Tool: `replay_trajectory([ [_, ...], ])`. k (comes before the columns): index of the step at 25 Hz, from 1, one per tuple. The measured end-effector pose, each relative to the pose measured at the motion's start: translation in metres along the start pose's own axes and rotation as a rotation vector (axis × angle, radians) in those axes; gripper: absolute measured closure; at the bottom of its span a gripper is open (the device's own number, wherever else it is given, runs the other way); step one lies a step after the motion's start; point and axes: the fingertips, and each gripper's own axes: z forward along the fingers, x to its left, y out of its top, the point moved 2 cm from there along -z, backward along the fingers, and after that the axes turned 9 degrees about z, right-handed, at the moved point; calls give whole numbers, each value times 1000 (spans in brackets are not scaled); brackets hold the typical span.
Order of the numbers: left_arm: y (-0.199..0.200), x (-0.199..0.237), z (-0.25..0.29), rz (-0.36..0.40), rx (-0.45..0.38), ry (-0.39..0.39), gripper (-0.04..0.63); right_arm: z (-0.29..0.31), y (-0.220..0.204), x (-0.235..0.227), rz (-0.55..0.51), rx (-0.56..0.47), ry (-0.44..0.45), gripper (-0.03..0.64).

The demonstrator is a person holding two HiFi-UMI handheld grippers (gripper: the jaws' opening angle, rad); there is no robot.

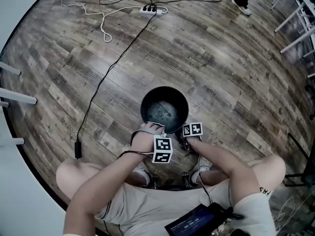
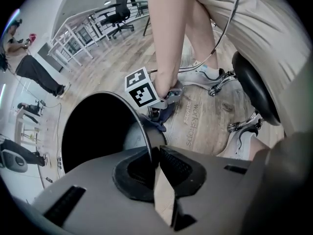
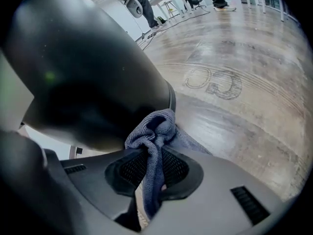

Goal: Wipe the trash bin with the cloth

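Left gripper [image 2: 154,156] jaws pinch the trash bin [image 2: 131,137] rim; right gripper [image 3: 151,166] clamps the cloth [image 3: 155,130] at its outer wall. Floor print [image 2: 191,124] reads "workshops".

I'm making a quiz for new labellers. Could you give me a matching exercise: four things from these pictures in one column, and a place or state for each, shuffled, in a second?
Things
1. trash bin
2. cloth
3. left gripper
4. power strip

Places or states
A. white, lying on the floor far beyond the bin
B. jaws shut on the bin's rim
C. black, upright on the wood floor
D. bunched in the jaws of the right gripper

Pairs: 1-C, 2-D, 3-B, 4-A
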Motion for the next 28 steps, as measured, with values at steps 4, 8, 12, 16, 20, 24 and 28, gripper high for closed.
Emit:
replay_trajectory([
  [4, 1, 2, 1, -2, 3, 23, 554, -9, 5, 2, 32, 32, -33, 557],
  [8, 8, 3, -2, -50, -70, 7, 541, -43, 3, 17, 74, 44, -12, 557],
  [12, -5, 9, -10, -52, -92, -11, 463, -89, -5, 44, 34, 72, 15, 557],
  [16, -31, 2, -9, 63, -11, -30, 443, -133, 1, 74, 37, 36, 60, 557],
  [20, -46, -14, 8, 293, 129, -9, 443, -168, 12, 104, 72, -33, 101, 557],
  [24, -45, -7, 6, 249, 121, 26, 518, -180, 19, 131, 90, -63, 148, 557],
  [28, -39, -11, 6, 271, 102, 22, 532, -164, 21, 125, 95, -56, 143, 557],
])
